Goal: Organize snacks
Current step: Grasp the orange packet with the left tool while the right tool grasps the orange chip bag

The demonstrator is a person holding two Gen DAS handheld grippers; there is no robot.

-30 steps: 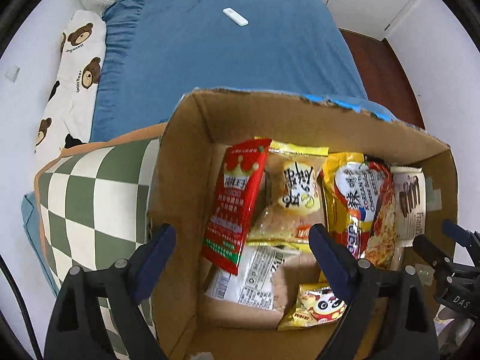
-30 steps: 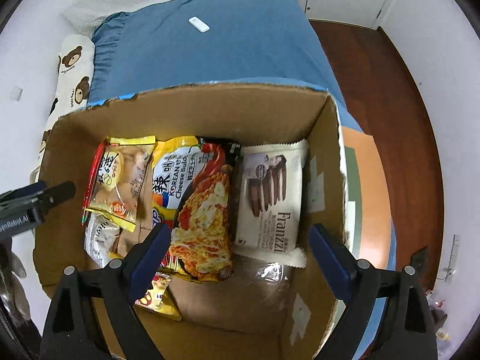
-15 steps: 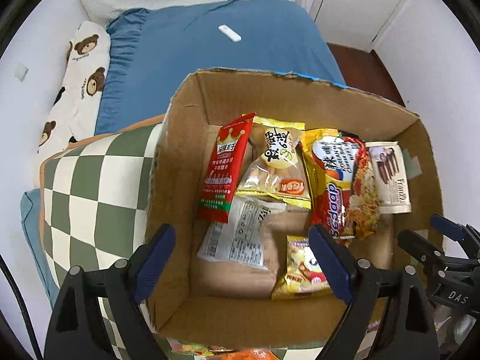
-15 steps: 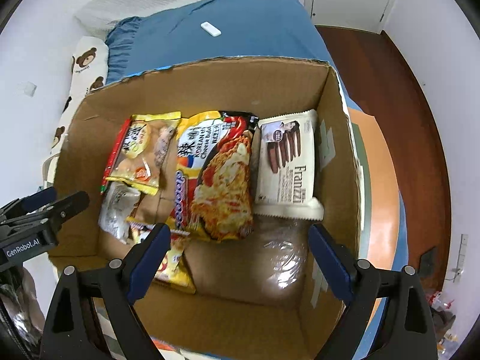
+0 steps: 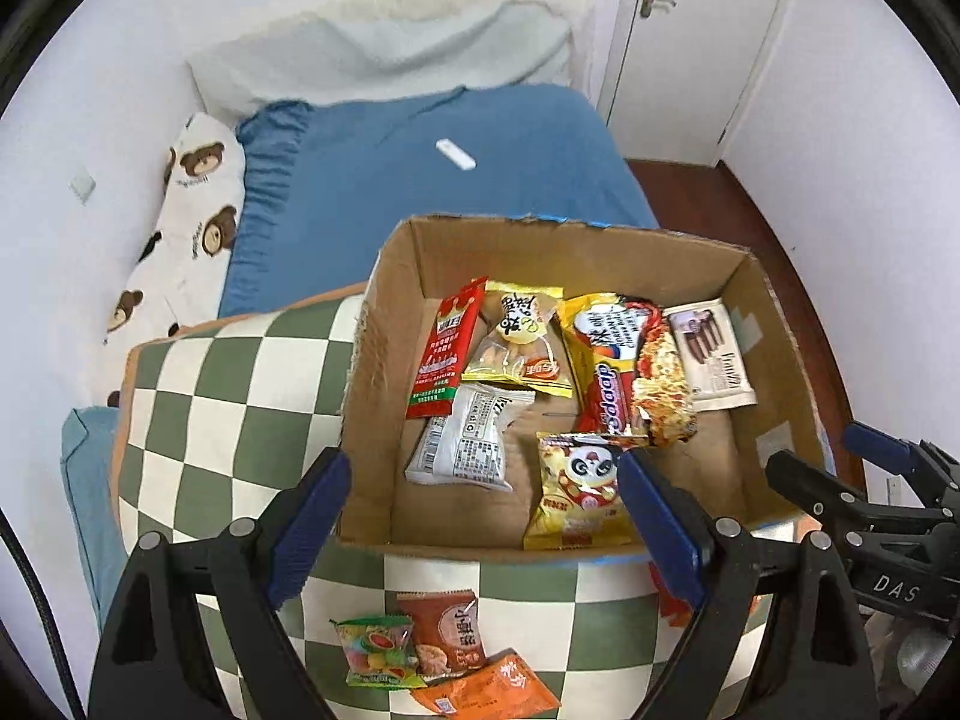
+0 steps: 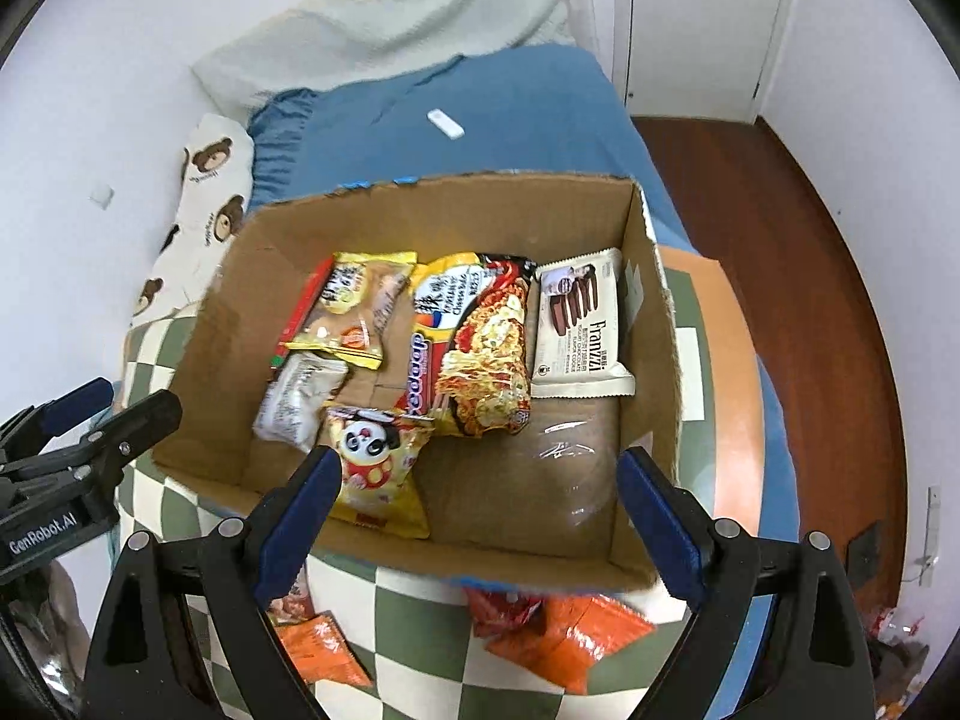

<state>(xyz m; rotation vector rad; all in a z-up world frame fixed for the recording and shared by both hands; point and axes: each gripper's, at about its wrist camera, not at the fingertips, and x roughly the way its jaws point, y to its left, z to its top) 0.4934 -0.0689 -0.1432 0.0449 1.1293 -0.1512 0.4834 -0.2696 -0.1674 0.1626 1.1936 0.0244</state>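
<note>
Both tongs stand spread with nothing between their blue pads: the left gripper (image 5: pixel 486 516) and the right gripper (image 6: pixel 474 510) hang above the near edge of the cardboard box (image 5: pixel 774 324). That box sits on a green-and-white checked cushion (image 5: pixel 228 396) at the near end of a bed with a blue sheet (image 5: pixel 390 192). Inside, along the far side from left to right, lie a red packet (image 5: pixel 447 354), a yellow packet (image 5: pixel 519 339), a large noodle pack (image 5: pixel 624 366) in yellow, red and black, and a white wafer pack (image 5: pixel 711 354) printed with brown wafers. Nearer lie a grey-white packet (image 5: pixel 465 441) and a yellow panda packet (image 5: pixel 579 489). On the cushion, in front of the box, sit a small green candy bag (image 5: pixel 375 651), a brown-orange packet (image 5: pixel 444 639) and orange packets (image 6: pixel 570 639).
</note>
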